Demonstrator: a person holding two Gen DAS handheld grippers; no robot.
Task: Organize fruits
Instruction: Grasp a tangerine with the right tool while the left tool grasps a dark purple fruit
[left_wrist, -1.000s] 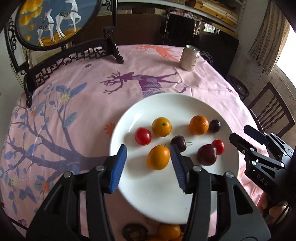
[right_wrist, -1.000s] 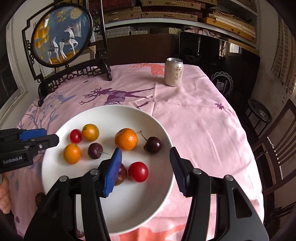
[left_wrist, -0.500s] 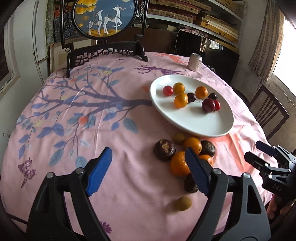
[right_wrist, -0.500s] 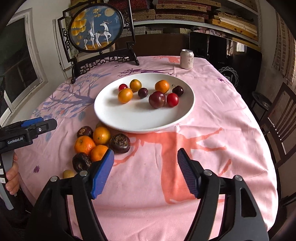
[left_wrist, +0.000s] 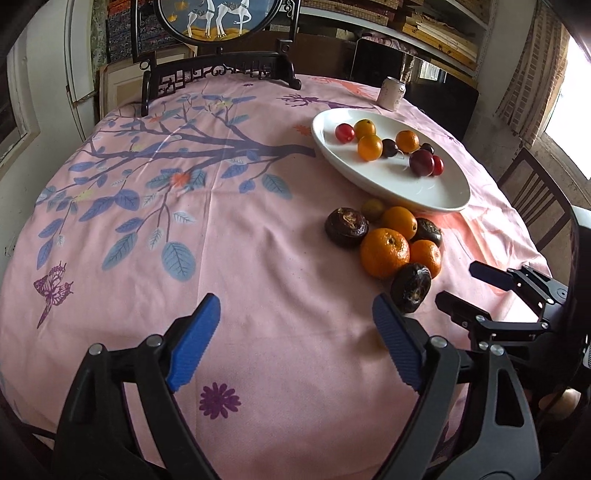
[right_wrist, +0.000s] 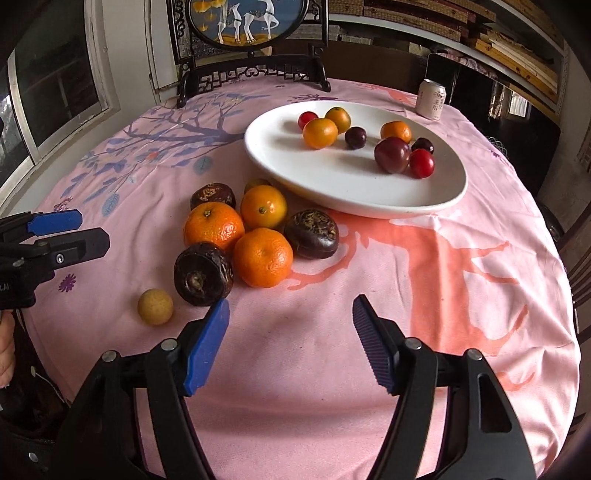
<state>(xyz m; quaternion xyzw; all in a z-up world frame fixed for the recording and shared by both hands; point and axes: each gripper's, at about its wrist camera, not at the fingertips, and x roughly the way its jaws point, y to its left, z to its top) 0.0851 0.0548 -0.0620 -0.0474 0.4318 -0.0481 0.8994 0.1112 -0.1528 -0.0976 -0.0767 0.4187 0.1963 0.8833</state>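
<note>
A white plate (right_wrist: 351, 192) (left_wrist: 417, 188) holds several small fruits: oranges, red tomatoes, dark cherries and a dark plum (right_wrist: 392, 155). In front of it on the cloth lies a cluster of three mandarins (right_wrist: 263, 256) (left_wrist: 384, 252) and three dark wrinkled fruits (right_wrist: 203, 274). A small yellow fruit (right_wrist: 155, 307) lies apart at the near left. My left gripper (left_wrist: 295, 336) is open and empty over bare cloth, left of the cluster. My right gripper (right_wrist: 290, 325) is open and empty just in front of the cluster.
A pink patterned cloth (left_wrist: 184, 206) covers the round table. A drink can (right_wrist: 431, 99) stands beyond the plate. A framed deer screen on a black stand (right_wrist: 255, 66) is at the far edge. Chairs (left_wrist: 532, 199) stand at the right.
Both grippers have pulled back from over the plate toward the near table edge. The loose fruit cluster on the cloth has come into view. Both stay open.
</note>
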